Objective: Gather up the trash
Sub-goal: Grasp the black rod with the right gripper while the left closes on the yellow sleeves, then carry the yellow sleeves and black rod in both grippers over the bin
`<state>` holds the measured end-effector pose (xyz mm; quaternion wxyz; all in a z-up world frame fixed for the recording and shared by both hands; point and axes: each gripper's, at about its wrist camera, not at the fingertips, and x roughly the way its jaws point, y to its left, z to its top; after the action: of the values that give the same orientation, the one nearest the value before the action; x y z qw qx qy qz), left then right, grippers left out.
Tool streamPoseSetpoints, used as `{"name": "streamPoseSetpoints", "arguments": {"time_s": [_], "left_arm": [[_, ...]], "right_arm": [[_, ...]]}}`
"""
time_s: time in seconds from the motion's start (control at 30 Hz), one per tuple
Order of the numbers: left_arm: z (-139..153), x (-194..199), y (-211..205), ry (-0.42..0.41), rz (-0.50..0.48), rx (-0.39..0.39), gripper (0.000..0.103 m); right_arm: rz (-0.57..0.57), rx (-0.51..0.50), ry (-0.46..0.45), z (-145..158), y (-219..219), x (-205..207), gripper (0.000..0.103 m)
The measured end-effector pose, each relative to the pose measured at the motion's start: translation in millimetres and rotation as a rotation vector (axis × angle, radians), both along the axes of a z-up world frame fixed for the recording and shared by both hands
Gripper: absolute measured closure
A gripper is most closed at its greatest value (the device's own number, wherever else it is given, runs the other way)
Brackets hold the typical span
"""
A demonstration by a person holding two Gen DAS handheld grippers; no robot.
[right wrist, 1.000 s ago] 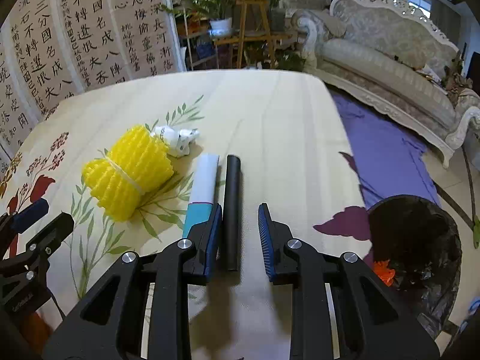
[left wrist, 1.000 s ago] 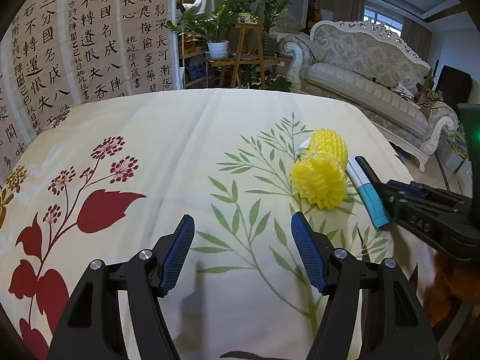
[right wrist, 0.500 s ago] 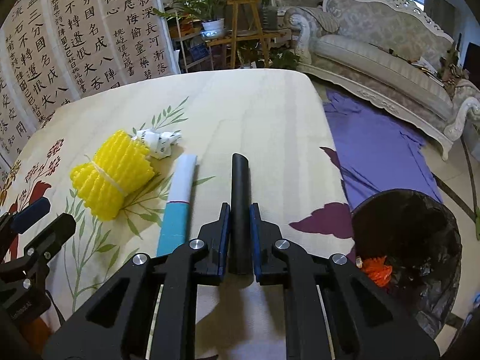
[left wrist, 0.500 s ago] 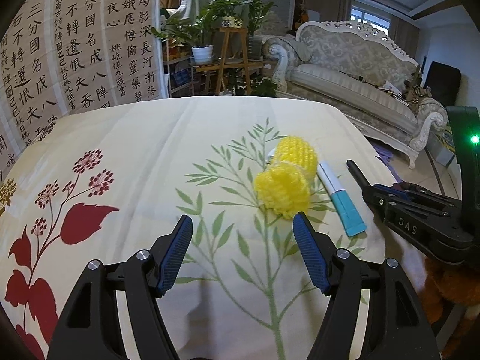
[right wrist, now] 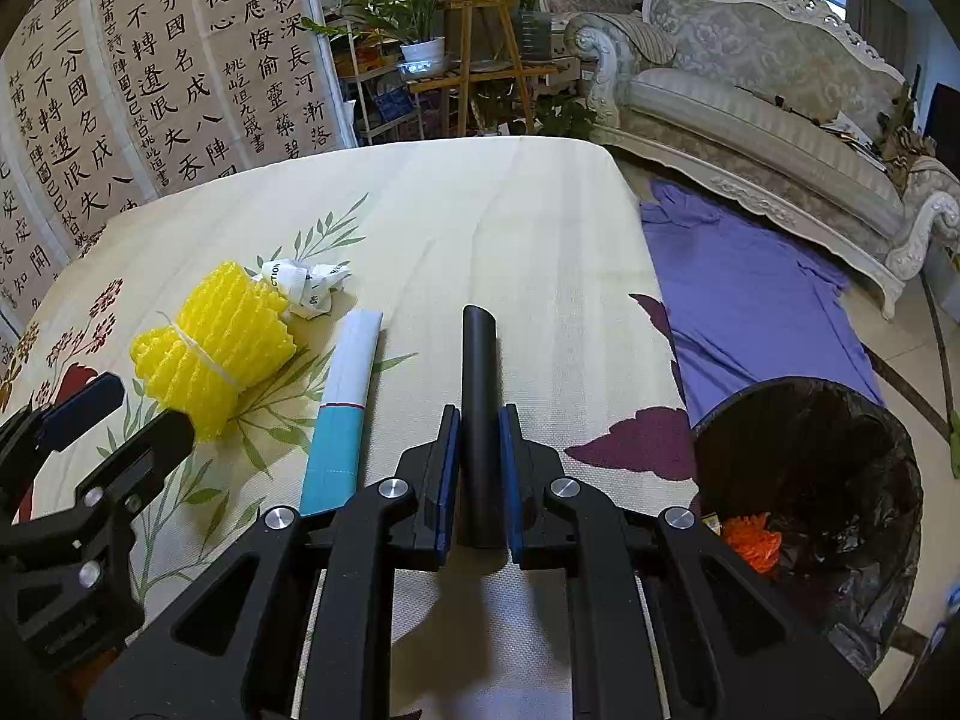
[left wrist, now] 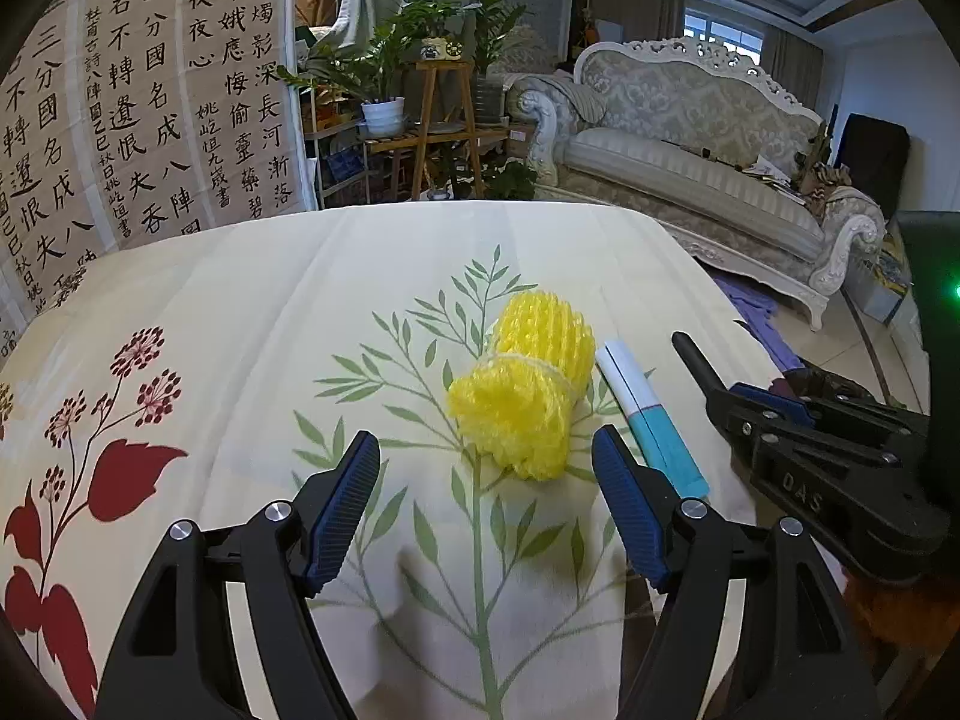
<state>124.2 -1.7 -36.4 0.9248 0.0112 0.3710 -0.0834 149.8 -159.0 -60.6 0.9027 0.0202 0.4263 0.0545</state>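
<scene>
A yellow foam net [left wrist: 528, 396] lies on the flowered tablecloth [left wrist: 240, 312]. My left gripper [left wrist: 483, 438] points at it, its jaws opening. The net's near end shows between the fingertips, and the pads do not touch it. Right of the net lies a flat white and teal packet [left wrist: 651, 420]. My right gripper [right wrist: 480, 414] is shut on a black tube [right wrist: 479, 360] that rests on the cloth and sticks out ahead of the pads. A crumpled white paper [right wrist: 306, 285] sits just behind the foam net [right wrist: 216, 354].
A bin with a black liner [right wrist: 810, 468] stands on the floor past the table's right edge, something orange inside. A purple cloth [right wrist: 750, 294] lies on the floor beyond it. A pale sofa [left wrist: 690, 168] and plant stands are at the back.
My right gripper has shut on the black tube, which lay between its open jaws before. My left gripper has moved right toward the yellow foam net and spread a little wider.
</scene>
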Motion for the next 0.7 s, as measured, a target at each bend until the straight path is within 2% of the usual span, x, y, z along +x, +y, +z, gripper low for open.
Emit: {"name": "streamPoseSetpoints", "arguments": {"time_s": [0.07, 0.13, 0.2, 0.27, 0.4, 0.7], "left_arm": [[-0.3, 4.0, 0.0, 0.004, -0.003, -0.012, 0.034], [-1.7, 7.0, -0.3, 0.010, -0.006, -0.016, 0.042], [-4.6, 11.5, -0.7, 0.033, -0.020, -0.023, 0.063], [-6.8, 13.8, -0.3, 0.053, -0.039, -0.039, 0.078], [-6.1, 10.0, 0.9, 0.049, -0.045, -0.063, 0.080], [-1.0, -13.1, 12.9, 0.025, -0.036, -0.065, 0.081]], "right_arm": [[0.000, -0.002, 0.000, 0.3, 0.1, -0.2, 0.090], [0.000, -0.005, -0.001, 0.0, 0.1, -0.1, 0.090], [-0.001, -0.008, -0.001, 0.0, -0.1, -0.4, 0.090], [0.000, -0.011, -0.001, -0.4, -0.8, -0.4, 0.090], [-0.001, -0.016, -0.001, -0.4, -0.3, -0.5, 0.090], [-0.001, -0.036, -0.003, 0.6, 1.3, -2.0, 0.090]]}}
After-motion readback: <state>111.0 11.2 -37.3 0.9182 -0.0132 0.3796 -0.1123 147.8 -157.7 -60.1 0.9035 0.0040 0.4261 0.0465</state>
